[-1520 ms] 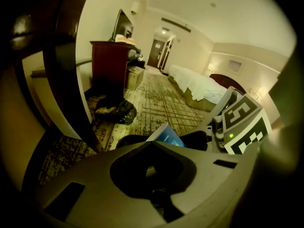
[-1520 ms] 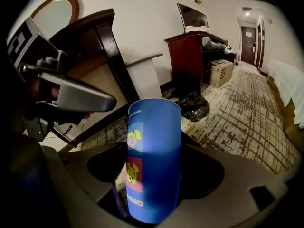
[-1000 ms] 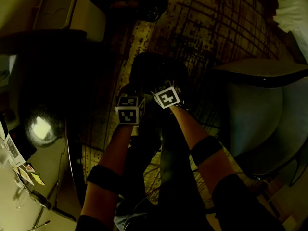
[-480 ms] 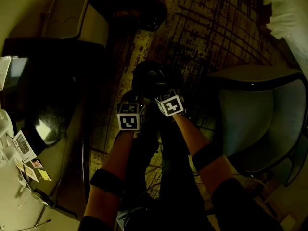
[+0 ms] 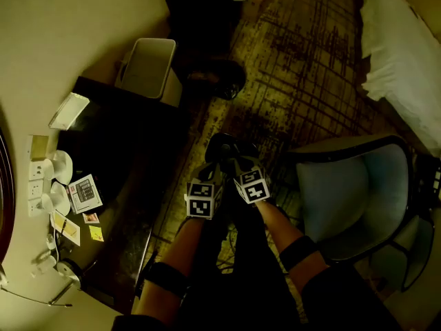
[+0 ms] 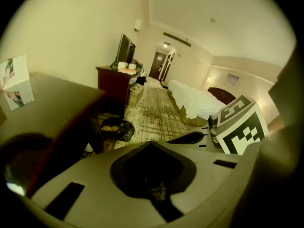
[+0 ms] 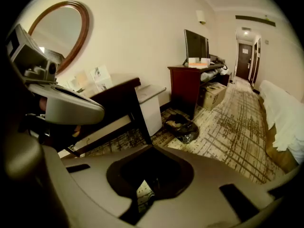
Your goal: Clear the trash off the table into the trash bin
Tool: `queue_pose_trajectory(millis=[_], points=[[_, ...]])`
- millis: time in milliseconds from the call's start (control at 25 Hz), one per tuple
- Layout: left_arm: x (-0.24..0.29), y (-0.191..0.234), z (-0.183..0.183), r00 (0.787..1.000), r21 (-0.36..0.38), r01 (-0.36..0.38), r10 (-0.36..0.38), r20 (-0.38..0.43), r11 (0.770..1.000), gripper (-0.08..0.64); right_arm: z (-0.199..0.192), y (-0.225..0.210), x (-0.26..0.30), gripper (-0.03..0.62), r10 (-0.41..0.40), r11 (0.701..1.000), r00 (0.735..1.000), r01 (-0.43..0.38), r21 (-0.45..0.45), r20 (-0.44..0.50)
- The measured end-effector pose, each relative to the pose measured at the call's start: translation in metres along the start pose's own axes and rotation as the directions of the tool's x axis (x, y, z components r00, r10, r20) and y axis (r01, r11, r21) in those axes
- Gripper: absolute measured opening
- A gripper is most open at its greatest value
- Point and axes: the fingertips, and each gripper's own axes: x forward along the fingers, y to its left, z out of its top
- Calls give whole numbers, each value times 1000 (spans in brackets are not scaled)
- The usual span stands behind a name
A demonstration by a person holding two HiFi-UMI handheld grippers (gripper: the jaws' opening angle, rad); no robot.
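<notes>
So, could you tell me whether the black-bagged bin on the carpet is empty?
Not empty: the round black-bagged trash bin shows pale yellowish scraps inside its open top; what they are, cannot tell.

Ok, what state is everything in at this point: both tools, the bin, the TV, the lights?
left tool: shut, nothing between its jaws.
right tool: shut, jaws have just closed, nothing between them.
trash bin: upright on the carpet, black liner open, some trash inside.
TV: screen dark, off.
hallway light: on.
</notes>
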Motion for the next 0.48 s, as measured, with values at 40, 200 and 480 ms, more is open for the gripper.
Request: queue_pose_trajectory(millis=[40,200,480], points=[[-16,-4,14,1000,-1,-6,6,22,1000,2,16,5,-15,3,4,1000,1000,-4,-9,14],[-78,-16,54,994,3,-43,43,96,999,2,65,24,-65,3,21,998,998,-18,-61,59],[-173,7,74,960,-79,-165,179,217,983,2,143,86,-112,3,126,981,982,-101,-168,143]])
